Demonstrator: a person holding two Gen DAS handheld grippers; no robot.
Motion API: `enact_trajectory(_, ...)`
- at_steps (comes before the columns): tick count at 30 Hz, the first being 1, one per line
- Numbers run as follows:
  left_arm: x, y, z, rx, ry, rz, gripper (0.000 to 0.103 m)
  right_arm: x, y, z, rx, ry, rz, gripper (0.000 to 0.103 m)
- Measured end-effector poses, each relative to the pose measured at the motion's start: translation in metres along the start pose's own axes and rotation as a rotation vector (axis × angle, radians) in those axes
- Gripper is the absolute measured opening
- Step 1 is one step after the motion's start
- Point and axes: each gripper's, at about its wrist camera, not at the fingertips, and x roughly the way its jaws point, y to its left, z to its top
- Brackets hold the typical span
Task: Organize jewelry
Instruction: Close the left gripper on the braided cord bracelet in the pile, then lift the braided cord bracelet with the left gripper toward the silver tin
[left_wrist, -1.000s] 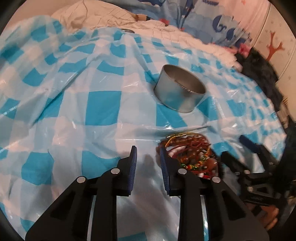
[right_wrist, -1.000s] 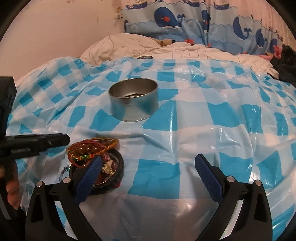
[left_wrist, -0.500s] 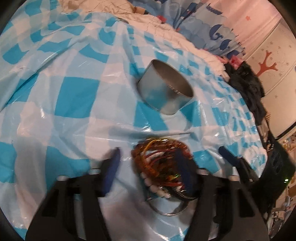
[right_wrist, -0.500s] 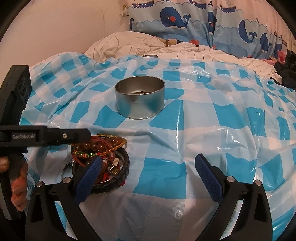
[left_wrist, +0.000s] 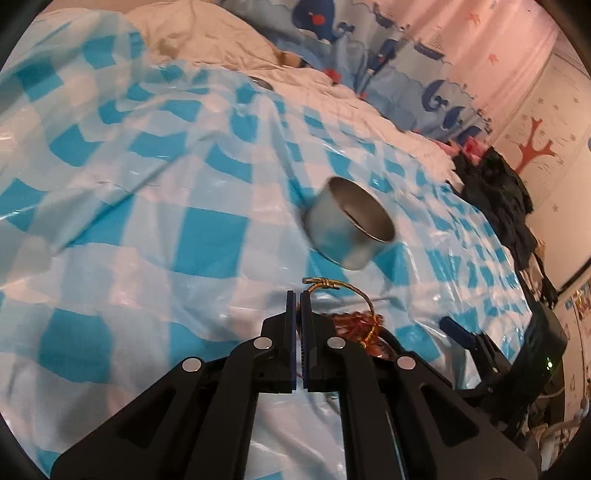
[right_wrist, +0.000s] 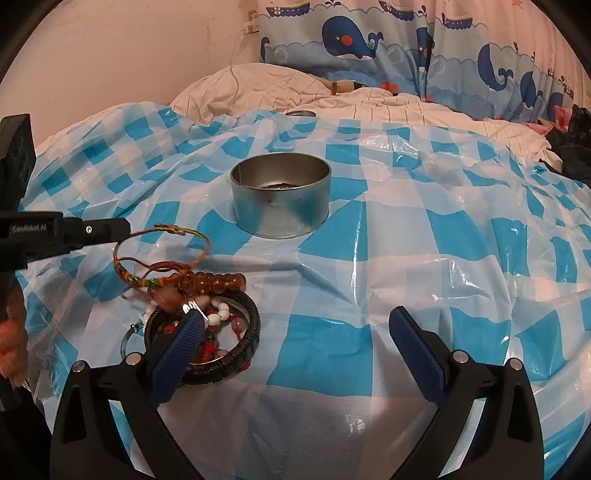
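Jewelry lies heaped on a blue-and-white checked plastic sheet (right_wrist: 424, 229) spread over a bed, and we see the heap (right_wrist: 201, 314) at lower left in the right wrist view: a string of amber beads (right_wrist: 212, 281), white beads, red cord and a black ribbed bangle (right_wrist: 243, 350) that rings much of it. From this heap one thin gold-coloured woven bracelet with a multicoloured band (right_wrist: 162, 254) rises as an open loop, its lower part touching the beads. We find the left gripper (left_wrist: 298, 301) with its fingers brought fully together on the upper part of that bracelet; in the left wrist view the gold cord and its small metal clasp (left_wrist: 321, 282) stick out just past the fingertips and curve down toward the reddish beads. The same gripper enters the right wrist view from the left edge as a black bar, with part of a person's hand (right_wrist: 13, 332) below it. We see the right gripper (right_wrist: 295, 325) with its blue-padded fingers spread wide and nothing between them, its left finger overlapping the heap in the picture. A round, open silver metal tin (right_wrist: 280, 199) stands upright on the sheet beyond the heap, apart from it, with something dark on its bottom. Behind the bed hangs a blue whale-print curtain (right_wrist: 369, 40).
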Motion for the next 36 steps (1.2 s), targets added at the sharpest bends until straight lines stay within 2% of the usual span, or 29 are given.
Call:
enact_trajectory(4,0.006,0.011,-0.001,-0.019,0.041,0.043,0.002,-0.003,0.006,0.0,-0.033,-0.021,-0.001,0.096)
enact_trajectory(7,0.01,0.019,-0.004,-0.041,0.051,0.041,0.002,-0.009,0.013,0.001,-0.063,-0.056,0.011,0.096)
enact_trajectory(11,0.0,0.023,0.0,-0.083,0.02,-0.038,0.001,-0.022,0.03,0.006,-0.122,-0.134,0.065,0.096)
enact_trajectory(14,-0.008,0.02,0.001,-0.086,-0.003,-0.078,0.001,-0.019,0.048,0.014,-0.192,-0.148,0.128,0.096)
enact_trajectory(19,-0.009,0.016,0.001,-0.069,0.005,-0.073,0.001,0.002,0.075,0.023,-0.295,-0.084,0.221,0.096)
enact_trajectory(24,0.011,0.026,0.001,-0.097,0.047,-0.027,0.001,0.026,0.074,0.02,-0.278,0.086,0.398,0.096)
enact_trajectory(28,0.032,0.02,0.001,-0.075,0.081,-0.006,0.002,0.024,0.073,0.015,-0.249,0.114,0.449,0.096)
enact_trajectory(32,0.046,0.013,0.0,-0.034,0.102,0.029,0.016,0.023,0.074,0.013,-0.244,0.111,0.443,0.096)
enact_trajectory(36,0.055,0.006,-0.005,-0.004,0.133,0.018,0.021,0.023,0.073,0.012,-0.24,0.108,0.424,0.096)
